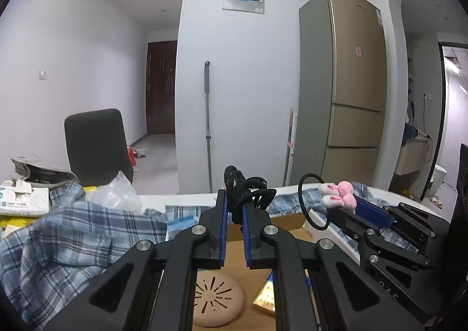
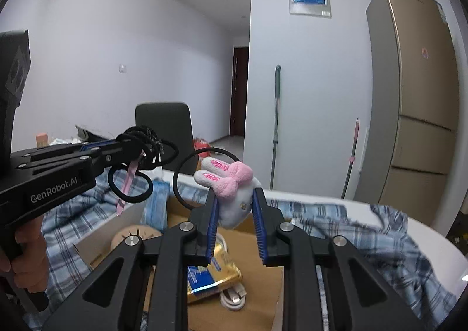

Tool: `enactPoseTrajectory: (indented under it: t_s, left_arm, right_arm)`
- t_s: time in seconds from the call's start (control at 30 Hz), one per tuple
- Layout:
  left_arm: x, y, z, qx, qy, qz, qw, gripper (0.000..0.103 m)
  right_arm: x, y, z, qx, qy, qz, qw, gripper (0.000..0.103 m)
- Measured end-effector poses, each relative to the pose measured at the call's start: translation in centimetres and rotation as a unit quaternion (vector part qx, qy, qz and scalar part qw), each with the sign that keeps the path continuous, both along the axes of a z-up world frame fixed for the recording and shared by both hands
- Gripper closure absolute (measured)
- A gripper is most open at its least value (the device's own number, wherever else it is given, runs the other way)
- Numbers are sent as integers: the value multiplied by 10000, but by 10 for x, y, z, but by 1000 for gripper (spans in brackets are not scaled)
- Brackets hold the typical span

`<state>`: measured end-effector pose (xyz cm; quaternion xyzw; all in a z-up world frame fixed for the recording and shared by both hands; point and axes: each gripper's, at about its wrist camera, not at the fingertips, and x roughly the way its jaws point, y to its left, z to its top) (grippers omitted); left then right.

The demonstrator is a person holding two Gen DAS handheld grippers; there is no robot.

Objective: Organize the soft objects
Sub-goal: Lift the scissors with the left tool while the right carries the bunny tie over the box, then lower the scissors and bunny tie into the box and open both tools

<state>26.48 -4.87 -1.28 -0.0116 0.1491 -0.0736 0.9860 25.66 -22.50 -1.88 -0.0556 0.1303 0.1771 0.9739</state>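
My left gripper [image 1: 234,208] is shut on a bundle of black hair ties [image 1: 248,189], which sticks up past its blue pads. From the right wrist view the same bundle [image 2: 143,149] hangs off the left gripper [image 2: 128,152], with a loose black loop and a pink strip dangling below. My right gripper [image 2: 234,208] is shut on a white plush bunny [image 2: 234,202] with a pink bow and a black elastic loop [image 2: 181,173]. The bunny [image 1: 336,193] and right gripper [image 1: 348,208] also show at the right of the left wrist view. Both grippers hover above an open cardboard box [image 2: 263,269].
The box [image 1: 234,255] holds a beige round disc [image 1: 218,301], a gold packet [image 2: 213,275] and a white cable [image 2: 234,297]. Blue plaid cloth [image 1: 58,246] lies around the box on a white table [image 1: 181,199]. A dark chair [image 1: 96,146], a fridge [image 1: 356,91] and mop handles stand behind.
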Motion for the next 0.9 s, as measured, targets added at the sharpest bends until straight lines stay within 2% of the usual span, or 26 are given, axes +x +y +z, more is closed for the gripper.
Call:
enactPoseTrajectory:
  t_s: [0.37,0.67,0.77,0.8,0.87,0.9]
  left_arm:
    - [8,-9,-48,297,81,-109,9995,93]
    - [1,-11,-55,250,-9,-6,9997,93]
    - [1,-10,-52,243,-19,11,9997,93]
    - [0,-10,-51,235,-26,31,9997,93]
    - [0,-10,-49,218,-39,60,9997,82]
    - [0,-10,-50,212,-34,58,9998,64]
  right_arm:
    - [5,-2,-6,26,107,-8,9999,82]
    - [4,-2,-6,13,108,-5,9999,81]
    - [4,-3,-6,-2,104,-14,9999,70]
    - [3,-3,-5,-1,96,-14,10000,61]
    - [4,-4,-5,4,85,-7,10000,50]
    - [4,-5,-5,5,82,-6,10000,49]
